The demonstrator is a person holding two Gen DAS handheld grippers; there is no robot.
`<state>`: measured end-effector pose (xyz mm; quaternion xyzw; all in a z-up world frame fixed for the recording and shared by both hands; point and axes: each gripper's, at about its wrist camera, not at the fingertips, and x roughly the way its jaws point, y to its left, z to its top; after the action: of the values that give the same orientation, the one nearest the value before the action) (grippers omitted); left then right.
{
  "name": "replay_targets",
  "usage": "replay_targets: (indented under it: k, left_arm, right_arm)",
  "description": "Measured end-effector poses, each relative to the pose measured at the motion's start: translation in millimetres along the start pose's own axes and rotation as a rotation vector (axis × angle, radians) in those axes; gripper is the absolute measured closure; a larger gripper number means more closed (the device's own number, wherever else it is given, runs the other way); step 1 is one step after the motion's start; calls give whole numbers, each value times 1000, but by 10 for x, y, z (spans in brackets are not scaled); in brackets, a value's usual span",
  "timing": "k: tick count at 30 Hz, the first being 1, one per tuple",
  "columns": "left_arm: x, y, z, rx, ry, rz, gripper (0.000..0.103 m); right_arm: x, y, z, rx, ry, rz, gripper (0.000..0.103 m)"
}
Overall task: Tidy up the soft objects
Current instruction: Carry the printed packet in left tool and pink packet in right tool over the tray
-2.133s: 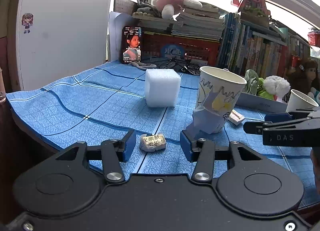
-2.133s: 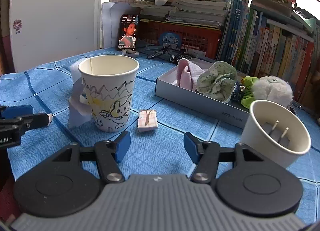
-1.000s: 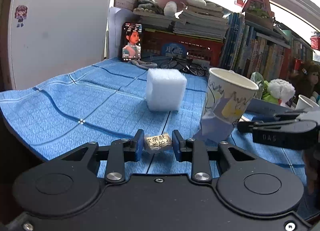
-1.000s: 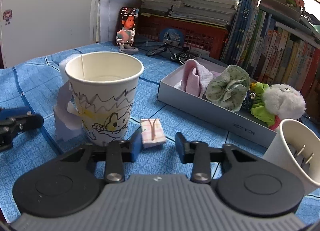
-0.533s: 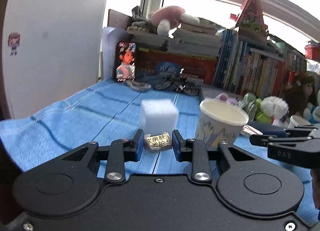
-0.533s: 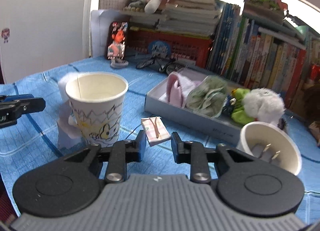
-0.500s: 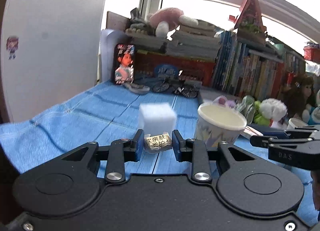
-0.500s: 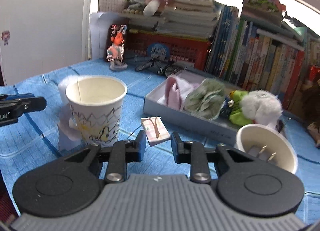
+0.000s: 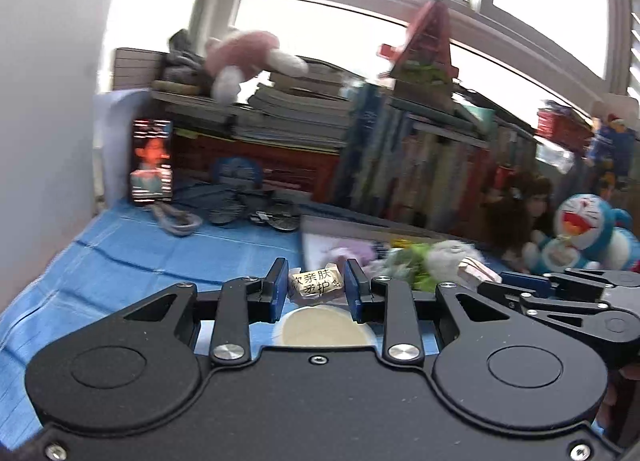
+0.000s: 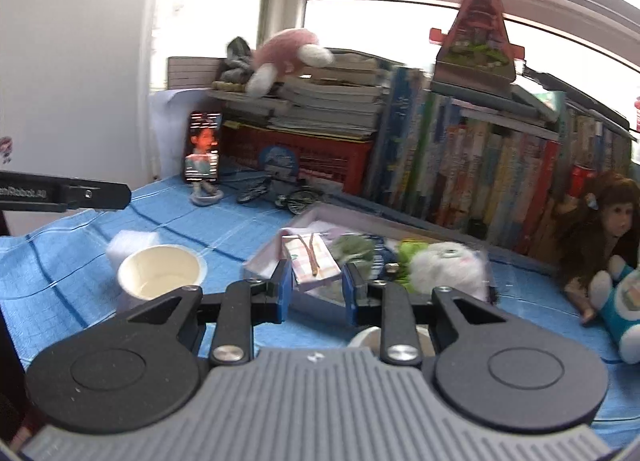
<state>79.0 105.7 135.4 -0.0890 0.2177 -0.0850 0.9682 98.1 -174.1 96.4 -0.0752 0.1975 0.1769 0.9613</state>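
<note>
1. The desk (image 10: 248,229) wore a blue checked cloth (image 9: 132,261).
2. On it sat an open paper cup (image 10: 160,275) with a white foam block (image 10: 132,245) just behind.
3. A shallow grey box (image 10: 256,261) lay farther right.
4. A phone on its stand (image 10: 205,159) and a small toy bicycle (image 10: 276,191) stood near the books (image 10: 480,181).
5. A doll (image 10: 600,229) and a blue plush toy (image 9: 580,233) rested at the right end.
</note>
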Motion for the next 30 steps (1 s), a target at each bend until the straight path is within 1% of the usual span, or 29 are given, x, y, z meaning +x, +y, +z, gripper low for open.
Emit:
replay_targets:
  k: [2, 6, 9, 12, 17, 23, 27, 30]
  left_arm:
    - [56, -116, 114, 18, 34, -40, 75]
    - [254, -395, 301, 57, 107, -87, 75]
    - [479, -594, 402, 69, 187, -119, 75]
    - [738, -781, 465, 68, 277, -140, 75]
    - [1173, -1017, 451, 53, 384, -134, 75]
    - [1808, -1048, 392, -50, 525, -98, 75]
    - [2150, -1062, 342, -80, 569, -61, 75]
    - [2340, -1072, 299, -87, 586, -35, 75]
  right_arm:
    - [-21, -143, 45, 11, 12, -25, 70]
    - [-45, -456, 86, 65, 52, -55, 70]
    - [-24, -696, 70, 125, 87, -68, 70]
    - [56, -907, 20, 187, 130, -58, 70]
    - [260, -1184, -81, 293, 206, -26, 70]
    - [561, -1381, -164, 365, 289, -19, 70]
    - [766, -1421, -198, 370, 323, -18, 70]
    - [905, -1440, -231, 385, 353, -12, 70]
